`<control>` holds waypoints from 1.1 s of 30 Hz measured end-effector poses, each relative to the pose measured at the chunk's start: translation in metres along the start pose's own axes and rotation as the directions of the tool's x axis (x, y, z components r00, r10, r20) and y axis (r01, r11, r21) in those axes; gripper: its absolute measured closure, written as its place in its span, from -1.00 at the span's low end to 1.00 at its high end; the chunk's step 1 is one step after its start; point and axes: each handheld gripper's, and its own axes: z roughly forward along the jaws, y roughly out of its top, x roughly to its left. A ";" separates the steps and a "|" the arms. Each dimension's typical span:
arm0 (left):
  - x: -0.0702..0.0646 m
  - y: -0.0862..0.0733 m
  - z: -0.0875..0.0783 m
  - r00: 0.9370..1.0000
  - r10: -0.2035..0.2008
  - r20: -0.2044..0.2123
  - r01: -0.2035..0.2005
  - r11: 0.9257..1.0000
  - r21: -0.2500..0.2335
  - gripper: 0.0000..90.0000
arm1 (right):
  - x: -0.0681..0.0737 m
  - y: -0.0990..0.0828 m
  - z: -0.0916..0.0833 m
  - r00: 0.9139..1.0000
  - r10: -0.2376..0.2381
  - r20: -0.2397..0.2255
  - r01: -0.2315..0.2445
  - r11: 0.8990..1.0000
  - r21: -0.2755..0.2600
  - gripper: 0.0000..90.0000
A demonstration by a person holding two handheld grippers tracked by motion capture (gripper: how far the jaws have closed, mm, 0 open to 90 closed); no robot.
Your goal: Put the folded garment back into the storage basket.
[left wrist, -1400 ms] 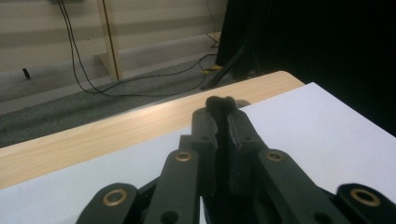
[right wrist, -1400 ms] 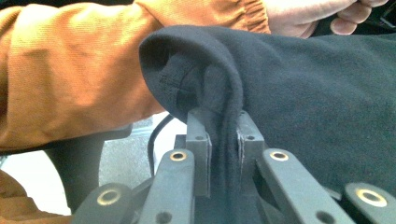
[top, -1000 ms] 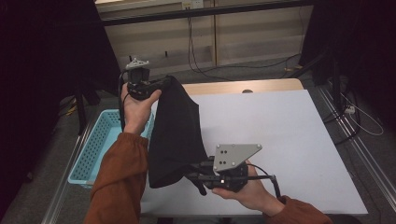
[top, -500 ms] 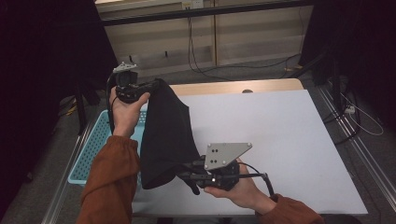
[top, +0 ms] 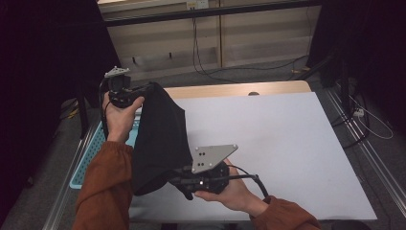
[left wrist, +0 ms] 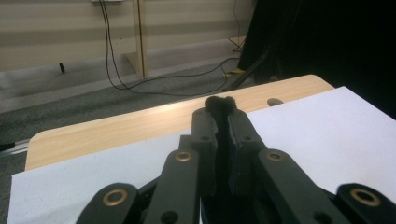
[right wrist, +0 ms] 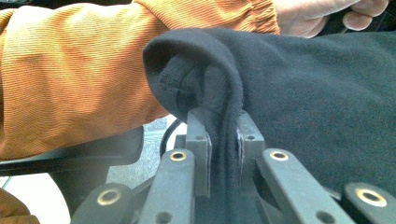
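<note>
Black cloth (top: 160, 139) stretched between both grippers, left-centre of the high view.
Teal basket (top: 91, 158) at the left table edge, mostly hidden by sleeve and cloth; contents can't be made out. Left gripper (top: 139, 90), upper left: jaws nearly closed, clamped on the cloth's top corner, a tuft poking past the tips in the left gripper view. Right gripper (top: 178, 181), bottom centre: jaws clamped on a folded bottom edge of the cloth (right wrist: 280, 93). Cloth hangs over the white table (top: 287, 143).

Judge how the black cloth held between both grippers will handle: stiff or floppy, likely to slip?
Probably floppy: the black cloth sags between the left gripper and right gripper. Likely light, held by pinched edges. Its fleecy surface bunches at the jaws, so slipping seems unlikely.
</note>
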 end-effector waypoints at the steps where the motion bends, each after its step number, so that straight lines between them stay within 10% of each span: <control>1: 0.001 0.000 -0.001 1.000 -0.002 -0.002 0.002 1.000 -0.002 0.85 | 0.000 0.001 0.002 1.000 -0.001 -0.002 0.001 1.000 0.002 0.79; 33: 0.062 -0.014 -0.029 0.996 -0.076 -0.045 0.076 0.997 -0.007 0.85 | -0.011 0.015 0.059 0.999 -0.014 -0.051 0.015 1.000 0.017 0.78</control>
